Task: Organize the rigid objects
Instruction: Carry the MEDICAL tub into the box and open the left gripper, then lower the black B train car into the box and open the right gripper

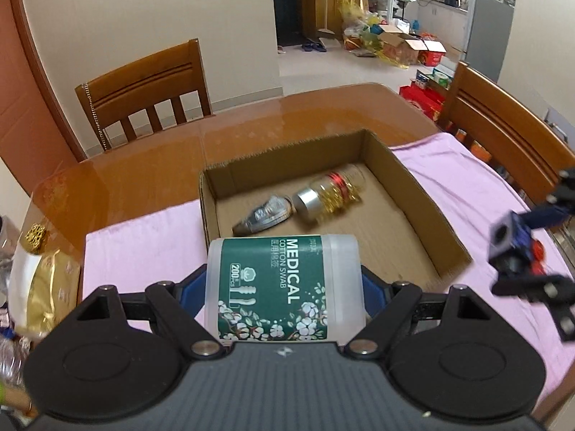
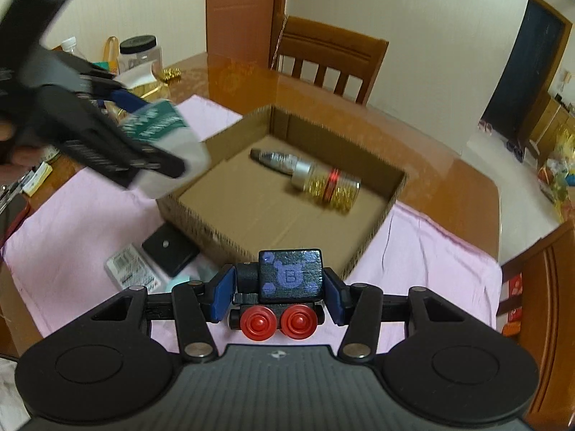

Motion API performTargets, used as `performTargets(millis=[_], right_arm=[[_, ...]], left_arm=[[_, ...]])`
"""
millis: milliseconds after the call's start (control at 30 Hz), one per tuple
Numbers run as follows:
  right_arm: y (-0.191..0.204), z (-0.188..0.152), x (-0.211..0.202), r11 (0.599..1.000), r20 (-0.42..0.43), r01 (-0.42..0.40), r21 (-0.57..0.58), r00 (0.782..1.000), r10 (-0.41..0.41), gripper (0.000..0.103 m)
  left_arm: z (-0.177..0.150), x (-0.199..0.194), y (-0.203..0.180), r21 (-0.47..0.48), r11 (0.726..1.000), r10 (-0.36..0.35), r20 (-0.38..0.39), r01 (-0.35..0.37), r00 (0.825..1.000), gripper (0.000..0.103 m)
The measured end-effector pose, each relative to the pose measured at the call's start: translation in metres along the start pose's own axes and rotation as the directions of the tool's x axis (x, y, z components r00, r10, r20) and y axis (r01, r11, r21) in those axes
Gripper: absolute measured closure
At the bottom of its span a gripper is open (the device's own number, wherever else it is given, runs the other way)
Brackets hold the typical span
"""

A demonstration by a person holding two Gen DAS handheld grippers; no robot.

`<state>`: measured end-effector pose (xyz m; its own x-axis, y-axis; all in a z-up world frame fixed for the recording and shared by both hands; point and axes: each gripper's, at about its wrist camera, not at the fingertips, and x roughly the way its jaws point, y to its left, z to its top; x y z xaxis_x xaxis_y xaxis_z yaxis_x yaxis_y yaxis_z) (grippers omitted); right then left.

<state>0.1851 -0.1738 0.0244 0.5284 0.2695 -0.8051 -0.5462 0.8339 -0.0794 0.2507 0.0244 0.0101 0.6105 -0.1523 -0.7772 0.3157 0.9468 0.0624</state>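
Observation:
An open cardboard box [image 1: 424,197] [image 2: 366,237] sits on a pink cloth. Inside lie a clear jar of gold beads with a silver lid [image 1: 330,194] [image 2: 329,185] and a small silver shoe-shaped item [image 1: 262,215] [image 2: 273,160]. My left gripper [image 1: 284,283] is shut on a cotton swab box with a green label [image 1: 280,287] [image 2: 169,136], held just above the box's near-left wall. My right gripper [image 2: 280,289] is shut on a black toy train with red wheels [image 2: 284,287] [image 1: 517,248], held in front of the box's near edge.
The pink cloth [image 2: 438,258] covers a glossy wooden table [image 1: 143,165]. A black square plate [image 2: 170,248] and a white packet [image 2: 133,269] lie left of the box. Gold bags and jars [image 1: 39,273] crowd the table's left end. Wooden chairs [image 1: 147,93] stand around.

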Motion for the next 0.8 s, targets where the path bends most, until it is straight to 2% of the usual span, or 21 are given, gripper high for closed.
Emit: performTargets(millis=[167, 233, 333, 567, 700, 800], right_arm=[[-0.005, 0.013, 0.008, 1.000, 0.007, 0.005, 0.017, 1.000, -0.005, 0.047], [-0.006, 0.016, 0.010, 1.000, 0.007, 0.009, 0.023, 1.000, -0.009, 0.047], [-0.006, 0.019, 0.014, 0.999, 0.003, 0.011, 0.031, 1.000, -0.012, 0.047], [-0.007, 0.023, 0.026, 0.999, -0.023, 0.011, 0.040, 1.000, -0.010, 0.047], [-0.010, 0.029, 0.036, 0.999, -0.037, 0.009, 0.043, 0.999, -0.008, 0.047], [-0.012, 0.033, 0.043, 0.998, -0.049, 0.007, 0.059, 0.999, -0.004, 0.047]], left_arm=[[0.012, 0.027, 0.009, -0.045, 0.999, 0.031, 0.029, -0.030, 0.999, 0.020], [0.012, 0.034, 0.013, -0.068, 0.996, 0.052, 0.045, -0.049, 0.998, 0.012], [0.010, 0.040, 0.016, -0.065, 0.996, 0.058, 0.040, -0.056, 0.997, 0.012], [-0.005, 0.033, 0.021, -0.080, 0.996, 0.029, 0.018, -0.027, 0.999, 0.005], [-0.015, 0.025, 0.023, -0.101, 0.994, 0.035, -0.042, -0.039, 0.999, 0.004], [-0.028, 0.013, 0.024, -0.125, 0.992, 0.030, -0.034, -0.034, 0.999, 0.004]])
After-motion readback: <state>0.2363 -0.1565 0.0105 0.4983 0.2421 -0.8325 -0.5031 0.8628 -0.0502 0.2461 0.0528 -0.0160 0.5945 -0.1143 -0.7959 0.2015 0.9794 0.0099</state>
